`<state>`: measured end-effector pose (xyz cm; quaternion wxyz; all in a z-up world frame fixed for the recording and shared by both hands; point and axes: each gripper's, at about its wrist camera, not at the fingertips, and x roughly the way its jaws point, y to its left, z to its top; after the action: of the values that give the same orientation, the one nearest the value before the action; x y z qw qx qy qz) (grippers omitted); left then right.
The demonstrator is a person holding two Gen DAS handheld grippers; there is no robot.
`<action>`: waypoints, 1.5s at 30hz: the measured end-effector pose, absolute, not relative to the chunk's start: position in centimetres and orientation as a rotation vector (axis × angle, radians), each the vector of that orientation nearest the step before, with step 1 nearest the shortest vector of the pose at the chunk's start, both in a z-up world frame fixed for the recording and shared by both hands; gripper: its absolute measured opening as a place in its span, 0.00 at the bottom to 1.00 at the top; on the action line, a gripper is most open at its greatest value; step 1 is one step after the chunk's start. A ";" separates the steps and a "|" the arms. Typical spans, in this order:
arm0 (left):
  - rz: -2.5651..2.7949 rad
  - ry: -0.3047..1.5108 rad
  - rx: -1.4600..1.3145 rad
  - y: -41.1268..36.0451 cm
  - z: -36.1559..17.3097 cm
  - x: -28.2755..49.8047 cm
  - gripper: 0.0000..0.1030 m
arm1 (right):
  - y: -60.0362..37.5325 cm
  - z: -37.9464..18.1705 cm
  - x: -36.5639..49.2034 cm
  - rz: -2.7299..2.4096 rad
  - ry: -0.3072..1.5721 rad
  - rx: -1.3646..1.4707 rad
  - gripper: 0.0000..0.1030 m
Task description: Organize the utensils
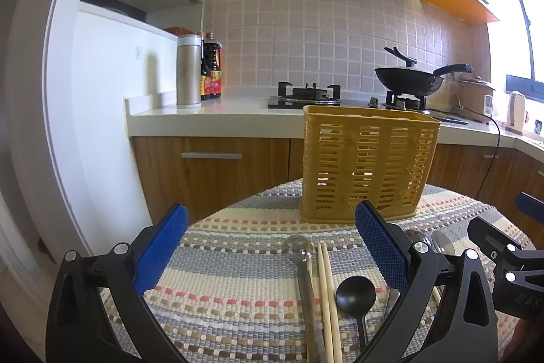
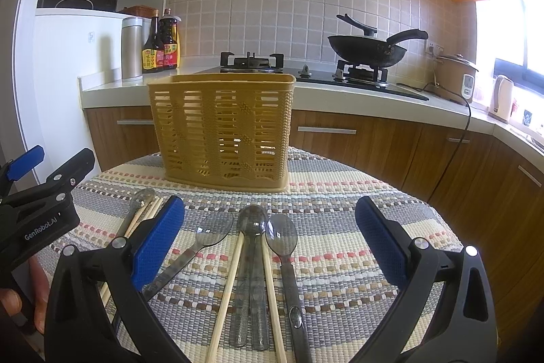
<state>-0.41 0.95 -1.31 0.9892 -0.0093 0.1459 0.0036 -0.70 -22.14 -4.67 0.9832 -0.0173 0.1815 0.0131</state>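
1. Both tools hover over the striped woven mat [image 2: 340,193], and neither has picked anything up. The left gripper [image 1: 272,247] stands with its blue pads wide apart, nothing between them.
2. Same story on the other side: the right gripper [image 2: 268,240] is spread wide and empty, aimed straight down the row of cutlery.
3. The yellow slotted utensil basket [image 2: 221,131] stands upright at the far end of the mat; through its slots it looks empty, so nothing seems sorted yet.
4. Everything is left to do. Lying flat on the mat are the translucent grey spoons [image 2: 251,247], loose wooden chopsticks [image 2: 231,281] beside them, a clear spoon [image 1: 302,261] with another chopstick pair [image 1: 328,295] just beside it, and a black spoon [image 1: 355,298].
5. My read: this is the very start, with every utensil near the basket but outside it.
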 end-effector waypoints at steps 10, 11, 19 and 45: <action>-0.007 0.330 -0.049 1.7 -1.4 0.1 0.93 | -22.1 -4.7 -0.8 0.024 0.367 -0.018 0.93; -0.004 0.332 -0.053 1.8 -1.4 0.1 0.93 | -22.1 -4.6 -0.7 0.023 0.375 -0.017 0.93; -0.113 0.548 -0.136 5.4 -0.9 3.0 0.87 | -24.1 -4.0 0.7 0.074 0.527 0.062 0.93; -0.495 1.343 -0.041 0.3 -7.3 14.7 0.21 | -25.5 -8.2 13.2 0.287 1.352 0.043 0.24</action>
<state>14.70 0.31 -7.34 0.7546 -0.0188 0.6155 -0.2268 13.16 -25.47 -8.23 0.7703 0.0198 0.6235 0.1323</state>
